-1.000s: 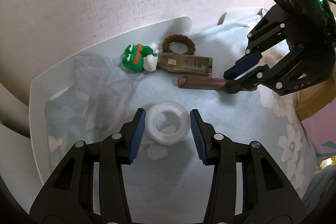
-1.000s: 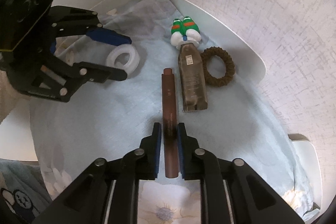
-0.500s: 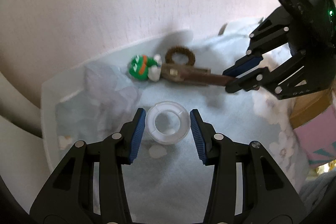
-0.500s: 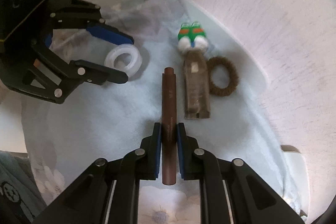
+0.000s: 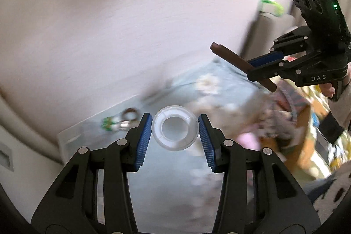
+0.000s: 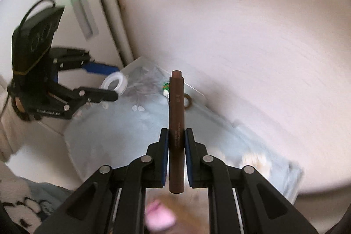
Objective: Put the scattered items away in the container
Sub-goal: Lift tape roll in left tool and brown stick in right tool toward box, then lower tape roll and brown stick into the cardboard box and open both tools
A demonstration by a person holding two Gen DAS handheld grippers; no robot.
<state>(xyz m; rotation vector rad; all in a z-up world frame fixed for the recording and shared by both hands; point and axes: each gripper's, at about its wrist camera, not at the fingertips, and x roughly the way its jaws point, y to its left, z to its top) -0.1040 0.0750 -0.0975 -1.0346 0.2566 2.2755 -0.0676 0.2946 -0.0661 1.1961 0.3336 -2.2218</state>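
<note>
A: We have 2 loads up. The brown tube (image 6: 176, 124) is clamped in our right gripper (image 6: 176, 142), pointing to 12 o'clock.

B: The clear tape ring (image 5: 174, 127) sits between our left gripper (image 5: 174, 135) pads — gripped or loose, we cannot tell. Carry both level; the container isn't clearly in view.

clear tape ring (image 5: 174, 127): held aloft | brown tube (image 6: 176, 124): gripped, raised

tape roll (image 5: 174, 127): translucent glossy plastic | brown tube (image 6: 176, 124): smooth matt | floral cloth (image 6: 122, 131): soft fabric
</note>
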